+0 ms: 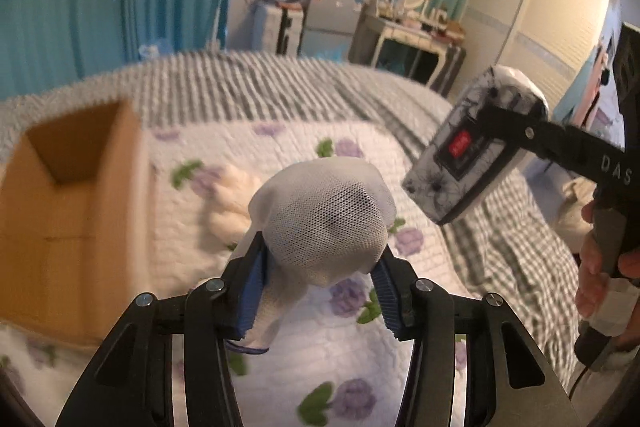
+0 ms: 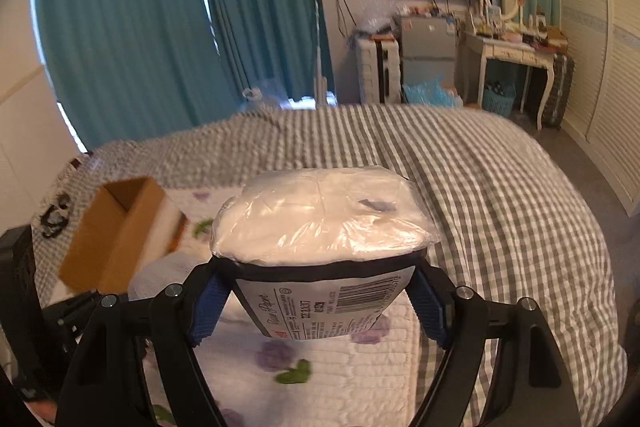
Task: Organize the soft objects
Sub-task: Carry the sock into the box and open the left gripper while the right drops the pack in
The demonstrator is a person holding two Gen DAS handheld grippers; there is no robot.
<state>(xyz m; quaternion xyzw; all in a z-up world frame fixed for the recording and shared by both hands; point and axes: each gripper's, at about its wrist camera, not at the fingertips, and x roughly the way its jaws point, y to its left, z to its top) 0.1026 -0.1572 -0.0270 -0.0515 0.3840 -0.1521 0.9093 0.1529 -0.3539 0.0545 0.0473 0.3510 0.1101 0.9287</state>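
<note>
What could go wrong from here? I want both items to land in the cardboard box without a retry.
1. The left gripper pinches only the lower part of the white mesh bundle; the bulging top could slip free.
2. The right gripper squeezes the slick plastic tissue pack near one end, so it may slide or tilt.
3. The cardboard box has a narrow opening, and both loaded grippers heading there could collide.

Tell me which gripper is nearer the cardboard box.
Left. The left gripper, shut on the white mesh bundle, hangs just right of the cardboard box. The right gripper, holding the tissue pack, sits farther right.
</note>
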